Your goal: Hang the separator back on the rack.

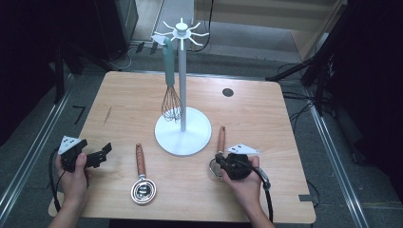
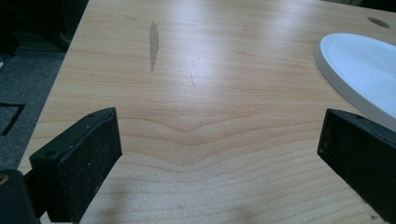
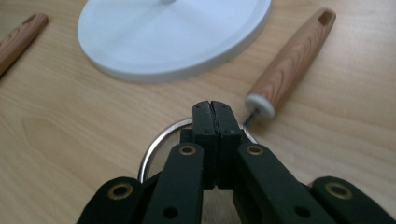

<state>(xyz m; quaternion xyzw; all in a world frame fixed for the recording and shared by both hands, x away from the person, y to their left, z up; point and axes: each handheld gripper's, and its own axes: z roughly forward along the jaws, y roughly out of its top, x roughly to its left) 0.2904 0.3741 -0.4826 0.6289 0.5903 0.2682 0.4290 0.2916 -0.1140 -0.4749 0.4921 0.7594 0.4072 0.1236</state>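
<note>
A white hook stand (image 1: 182, 80) rises from a round base (image 1: 166, 140) at the table's middle. A whisk (image 1: 171, 102) with a teal handle hangs from one hook. Left of the base lies a wooden-handled strainer (image 1: 140, 164), its metal head towards me. A second wooden-handled utensil (image 1: 221, 138) lies right of the base. My right gripper (image 1: 219, 161) sits over this utensil's metal ring (image 3: 159, 144). The jaws of my right gripper (image 3: 215, 109) are pressed together just short of the wooden handle (image 3: 292, 60). My left gripper (image 1: 105, 154) hovers open at the table's left, nothing between its jaws (image 2: 219, 135).
The wooden table (image 1: 266, 118) has a dark round hole (image 1: 228, 92) at the back right and a scuff mark (image 2: 153, 44) on the left. The stand's base (image 2: 359, 70) lies to the right ahead of my left gripper. Dark floor and cables surround the table.
</note>
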